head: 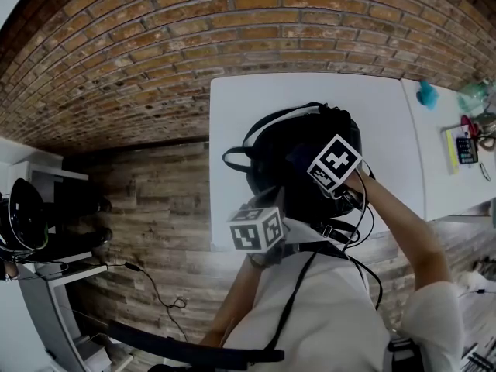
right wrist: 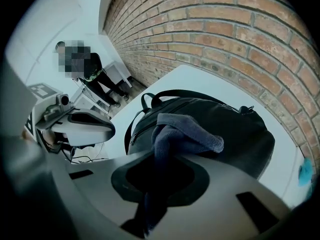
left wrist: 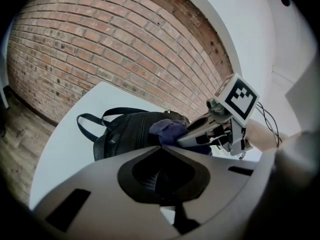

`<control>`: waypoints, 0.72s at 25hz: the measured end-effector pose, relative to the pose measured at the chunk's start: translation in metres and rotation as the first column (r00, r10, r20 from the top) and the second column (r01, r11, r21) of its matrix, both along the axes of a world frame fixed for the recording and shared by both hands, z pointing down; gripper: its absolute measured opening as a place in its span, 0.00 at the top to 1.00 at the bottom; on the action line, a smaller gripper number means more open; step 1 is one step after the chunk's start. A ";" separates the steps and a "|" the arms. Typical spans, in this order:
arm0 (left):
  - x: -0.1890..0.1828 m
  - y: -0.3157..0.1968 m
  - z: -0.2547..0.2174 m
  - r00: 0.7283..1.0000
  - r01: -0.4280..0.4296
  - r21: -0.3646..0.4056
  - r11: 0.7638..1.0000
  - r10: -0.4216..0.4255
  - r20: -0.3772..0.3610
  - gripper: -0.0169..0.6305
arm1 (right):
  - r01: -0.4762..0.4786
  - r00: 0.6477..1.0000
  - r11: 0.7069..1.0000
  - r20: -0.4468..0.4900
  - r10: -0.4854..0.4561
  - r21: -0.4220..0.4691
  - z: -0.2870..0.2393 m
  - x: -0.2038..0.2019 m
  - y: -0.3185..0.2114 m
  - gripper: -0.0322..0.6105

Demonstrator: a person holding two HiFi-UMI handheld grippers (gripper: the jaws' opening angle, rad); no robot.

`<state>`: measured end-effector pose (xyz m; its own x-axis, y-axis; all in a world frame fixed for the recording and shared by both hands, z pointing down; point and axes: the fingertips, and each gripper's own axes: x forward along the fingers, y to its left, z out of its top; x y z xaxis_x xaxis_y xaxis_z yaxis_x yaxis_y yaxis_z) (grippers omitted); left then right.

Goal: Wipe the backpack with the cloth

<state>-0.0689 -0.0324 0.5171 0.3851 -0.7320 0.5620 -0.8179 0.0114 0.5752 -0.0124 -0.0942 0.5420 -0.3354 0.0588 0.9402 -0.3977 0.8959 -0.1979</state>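
The left gripper [left wrist: 161, 149] is clamped on a dark part of the black backpack [head: 287, 153], which lies mid-tabletop. The right gripper [right wrist: 157, 154] pinches the blue cloth [right wrist: 185, 134], draped on the backpack's top. Wiping looks under way, with most faces probably left. The tabletop [head: 232, 130] is white, with a brick wall [head: 155, 37] beyond and plank floor [head: 155, 200] to the left.

Backpack [head: 287, 142] partly behind marker cubes [head: 335, 163]; tiny clutter [head: 467, 147] indistinct at right edge.
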 end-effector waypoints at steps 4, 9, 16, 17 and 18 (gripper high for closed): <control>0.000 0.000 0.000 1.000 -0.003 0.001 1.000 0.003 -0.001 0.97 | 0.009 1.000 1.000 0.000 -0.009 -0.017 0.000 0.003 0.013 0.89; 0.000 -0.001 0.001 1.000 -0.005 -0.002 1.000 0.005 -0.004 0.97 | 0.033 0.999 0.999 0.000 -0.033 -0.035 0.001 0.007 0.030 0.89; -0.001 -0.003 0.001 1.000 -0.009 -0.003 1.000 0.009 -0.005 0.97 | 0.047 0.999 0.996 0.000 -0.047 -0.076 0.005 0.009 0.050 0.89; -0.001 -0.003 0.002 1.000 -0.009 -0.004 1.000 0.009 -0.004 0.97 | 0.049 0.999 0.996 0.000 -0.049 -0.079 0.006 0.009 0.052 0.89; -0.001 -0.003 0.002 1.000 -0.009 -0.005 1.000 0.009 -0.004 0.97 | 0.052 0.999 0.995 0.000 -0.052 -0.083 0.006 0.010 0.054 0.89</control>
